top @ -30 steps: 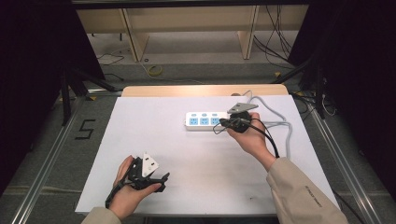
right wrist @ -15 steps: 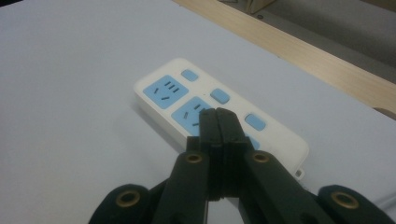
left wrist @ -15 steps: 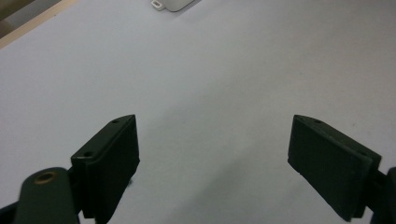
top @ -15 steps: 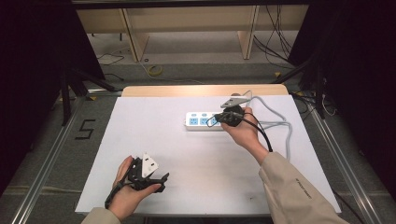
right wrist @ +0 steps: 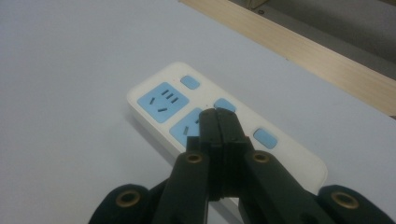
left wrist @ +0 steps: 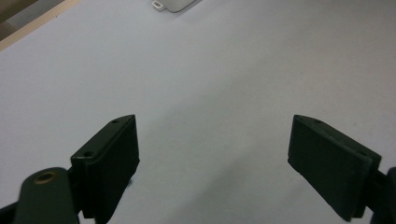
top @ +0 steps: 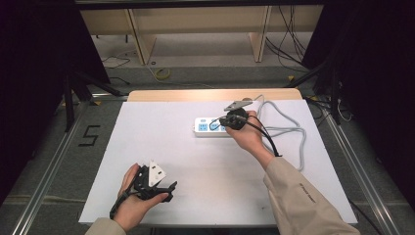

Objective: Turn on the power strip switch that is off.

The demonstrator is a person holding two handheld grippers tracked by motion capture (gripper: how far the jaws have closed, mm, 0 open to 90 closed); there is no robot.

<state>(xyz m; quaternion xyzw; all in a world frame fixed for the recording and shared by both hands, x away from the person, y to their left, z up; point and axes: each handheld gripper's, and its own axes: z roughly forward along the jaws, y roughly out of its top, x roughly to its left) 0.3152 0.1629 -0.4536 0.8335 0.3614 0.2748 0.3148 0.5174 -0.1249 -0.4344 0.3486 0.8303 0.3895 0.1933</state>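
A white power strip (top: 209, 126) with blue sockets and blue switch buttons lies at the back middle of the white table; its grey cable (top: 288, 131) loops off to the right. My right gripper (top: 226, 121) is shut with nothing between its jaws, tips over the strip. In the right gripper view the closed tips (right wrist: 217, 114) sit just in front of a blue button (right wrist: 224, 104), between two sockets of the power strip (right wrist: 154, 84). My left gripper (top: 164, 188) rests near the table's front left, open and empty. The left gripper view has the strip's end (left wrist: 173, 4) far off.
The table's wooden back edge (top: 210, 94) runs behind the strip. Wooden shelving (top: 195, 24) and loose cables stand on the floor beyond. A metal rail (top: 46, 166) borders the table on the left, another on the right.
My right gripper has slid left along the power strip, from its right end to over the middle sockets. The left gripper has stayed where it was.
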